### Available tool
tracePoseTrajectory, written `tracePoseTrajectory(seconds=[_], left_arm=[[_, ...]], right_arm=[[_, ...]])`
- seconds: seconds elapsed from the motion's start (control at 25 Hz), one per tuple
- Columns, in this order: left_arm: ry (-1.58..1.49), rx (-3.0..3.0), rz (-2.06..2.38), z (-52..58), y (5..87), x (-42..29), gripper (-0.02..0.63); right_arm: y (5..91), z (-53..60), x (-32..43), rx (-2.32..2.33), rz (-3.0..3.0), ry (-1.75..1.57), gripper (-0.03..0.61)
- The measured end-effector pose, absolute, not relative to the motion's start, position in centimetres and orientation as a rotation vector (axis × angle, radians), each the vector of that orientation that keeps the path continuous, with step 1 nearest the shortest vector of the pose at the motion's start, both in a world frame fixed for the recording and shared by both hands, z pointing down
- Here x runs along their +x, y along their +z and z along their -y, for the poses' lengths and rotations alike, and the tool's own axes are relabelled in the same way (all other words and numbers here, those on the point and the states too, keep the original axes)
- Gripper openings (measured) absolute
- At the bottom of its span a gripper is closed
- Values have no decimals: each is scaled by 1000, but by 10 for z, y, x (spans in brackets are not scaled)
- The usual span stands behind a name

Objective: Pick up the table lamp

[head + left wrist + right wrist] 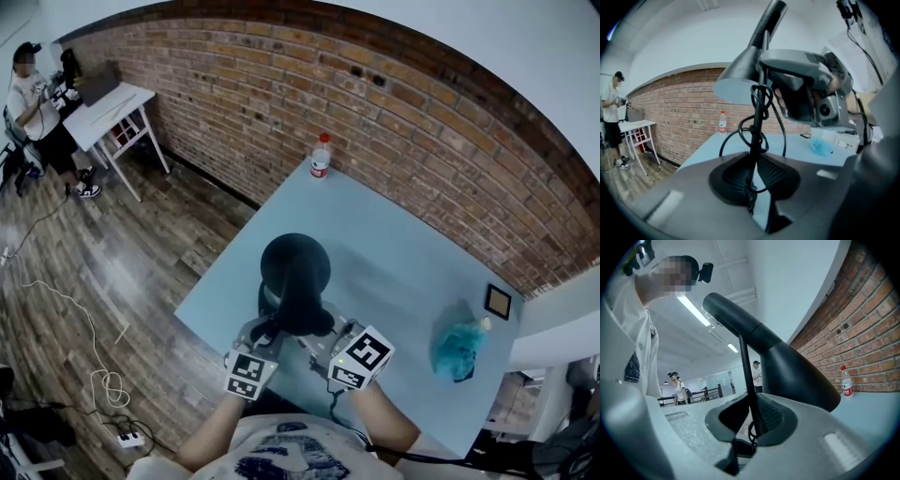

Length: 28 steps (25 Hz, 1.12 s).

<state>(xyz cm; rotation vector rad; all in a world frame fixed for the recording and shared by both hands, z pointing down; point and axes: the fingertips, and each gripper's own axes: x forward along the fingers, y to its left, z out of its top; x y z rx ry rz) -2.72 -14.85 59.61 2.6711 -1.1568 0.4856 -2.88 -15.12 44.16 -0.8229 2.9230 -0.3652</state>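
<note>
The black table lamp (pixel 295 272) is over the near part of the pale blue table (pixel 394 244), its round shade seen from above. Both grippers hold it from my side. My left gripper (pixel 272 330) is shut on the lamp's thin stem (pixel 758 136), where the black cable (pixel 740 129) loops around it, with the shade (pixel 740 79) above. My right gripper (pixel 323 336) is shut on the same stem (pixel 749 385) from the other side, under the shade (pixel 787 362). The right gripper (pixel 806 89) also shows in the left gripper view. The lamp's base is hidden.
A water bottle (pixel 321 156) stands at the table's far corner by the brick wall (pixel 422 122). A blue crumpled bag (pixel 457 349) and a small dark square frame (pixel 498 301) lie at the right. A person stands by a white table (pixel 108 108) far left. Floor cable and power strip (pixel 122 436).
</note>
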Motion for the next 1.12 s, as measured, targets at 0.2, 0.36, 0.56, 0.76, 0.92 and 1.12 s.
tracePoseTrajectory(seconds=[0.2, 0.36, 0.56, 0.76, 0.92, 1.12], left_arm=[[462, 2704, 1143, 144, 583, -15, 46], [446, 2727, 1151, 142, 572, -7, 46], [444, 2744, 1159, 138, 562, -5, 46], [434, 2754, 1174, 136, 555, -2, 48], [415, 2763, 1180, 136, 547, 2, 46], [400, 2764, 1187, 136, 542, 4, 46]], right_arm=[[428, 142, -23, -829, -2945, -298, 44], [417, 137, -15, -824, -2947, -261, 44], [409, 130, -10, -822, -2941, -242, 44], [401, 125, -7, -821, -2945, -218, 44], [393, 123, -5, -813, -2949, -188, 43], [388, 122, -5, -805, -2961, -163, 43]])
